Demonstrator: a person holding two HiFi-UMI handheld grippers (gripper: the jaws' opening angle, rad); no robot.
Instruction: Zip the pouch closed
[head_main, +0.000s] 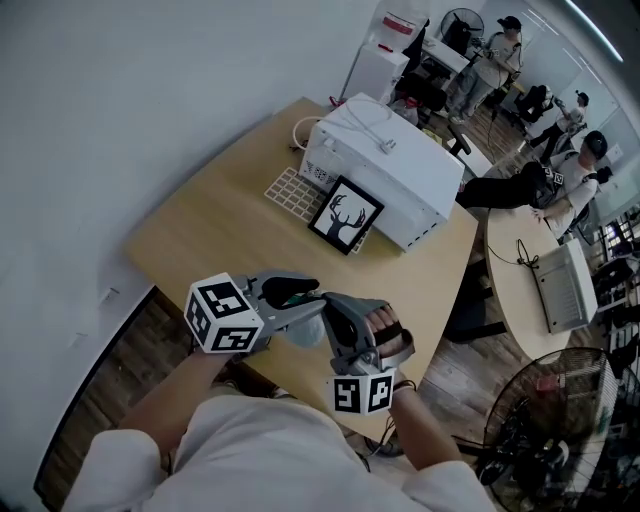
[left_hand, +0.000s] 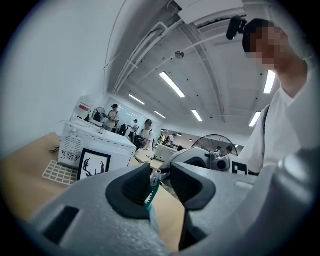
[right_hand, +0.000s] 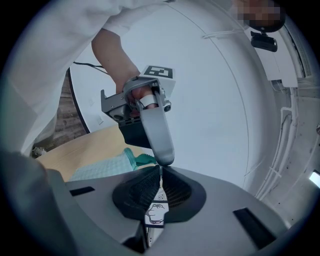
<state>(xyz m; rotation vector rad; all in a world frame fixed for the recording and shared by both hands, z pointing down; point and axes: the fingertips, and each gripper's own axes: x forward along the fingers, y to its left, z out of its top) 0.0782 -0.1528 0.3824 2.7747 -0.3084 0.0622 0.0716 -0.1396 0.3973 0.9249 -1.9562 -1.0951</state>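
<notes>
A pale mint pouch (head_main: 303, 332) hangs between my two grippers above the front edge of the wooden table (head_main: 215, 225). My left gripper (left_hand: 161, 187) points level, and its jaws stand apart. The pouch's teal zipper tape (left_hand: 149, 198) and small metal slider (left_hand: 156, 176) sit in the gap, close to the left pad. My right gripper (right_hand: 160, 187) is shut on a thin white printed tag (right_hand: 156, 212) at the zipper's end. In the right gripper view the pouch (right_hand: 100, 170) lies left of the left gripper's fingertips (right_hand: 164, 157). In the head view the left gripper (head_main: 300, 296) meets the right gripper (head_main: 336, 312).
A white boxy appliance (head_main: 385, 170) stands at the table's far side, with a framed deer picture (head_main: 345, 215) leaning on it and a white grid mat (head_main: 295, 192) beside it. A floor fan (head_main: 560, 420) stands at the right. Several people sit at tables behind.
</notes>
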